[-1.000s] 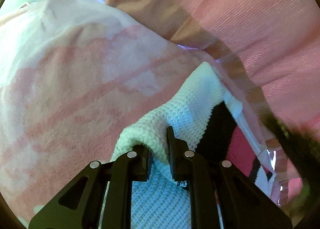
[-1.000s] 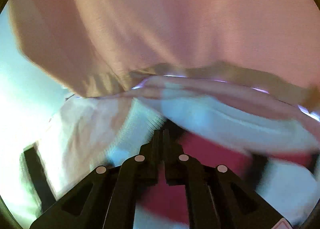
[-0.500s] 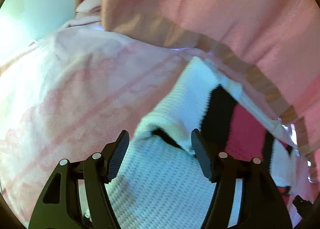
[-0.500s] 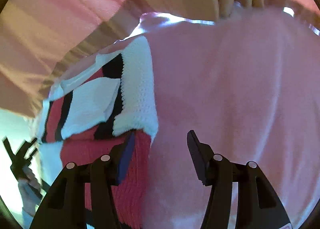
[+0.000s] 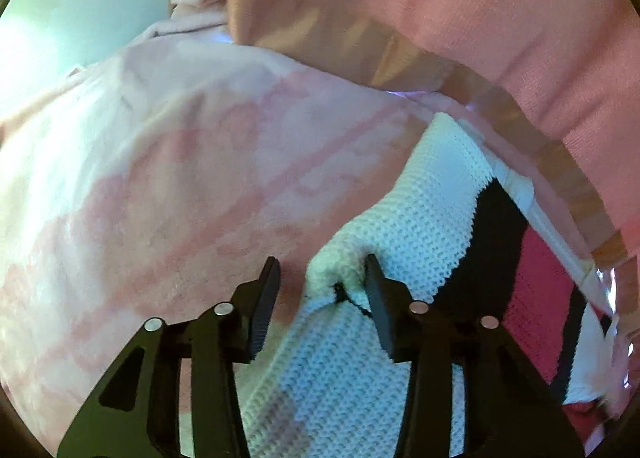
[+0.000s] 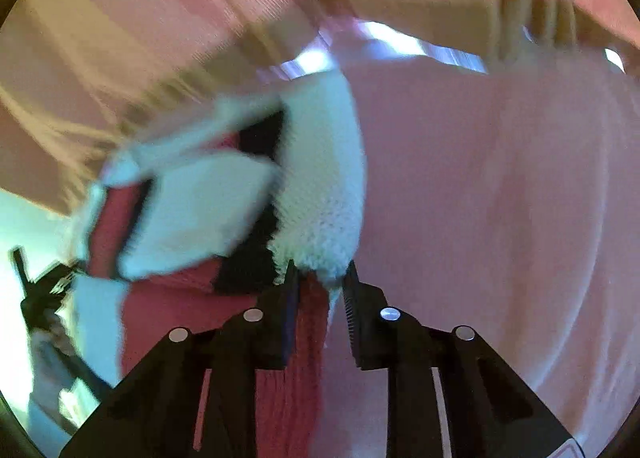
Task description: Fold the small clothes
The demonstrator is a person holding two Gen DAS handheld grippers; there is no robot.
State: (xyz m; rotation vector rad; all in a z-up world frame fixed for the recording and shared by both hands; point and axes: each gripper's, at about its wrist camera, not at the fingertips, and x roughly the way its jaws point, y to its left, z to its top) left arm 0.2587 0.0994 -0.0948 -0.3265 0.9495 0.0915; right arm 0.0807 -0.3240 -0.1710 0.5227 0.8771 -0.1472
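The small white knitted garment with black and red blocks (image 5: 424,217) lies flat on a pale pink patterned cloth (image 5: 180,177) that covers the surface beneath it, and it sits near the person's pink-clad body (image 5: 500,17) at the far edge. A moment ago both tools were clamped on it; they then let go, spread and shifted to new corners, and their jaws have just been closing again. The left tool (image 5: 320,278) stands half open, its right finger pressed against a bunched white corner of the knit while the left finger rests apart on the pink cloth, so nothing is pinched yet. The right tool (image 6: 320,282), which swung across to the opposite side, is narrower, with the garment's white and red edge between its jaws; blur hides whether the pads already bite. To my eye one fold is laid down and both hands are re-gripping for the next, so the job looks partway through
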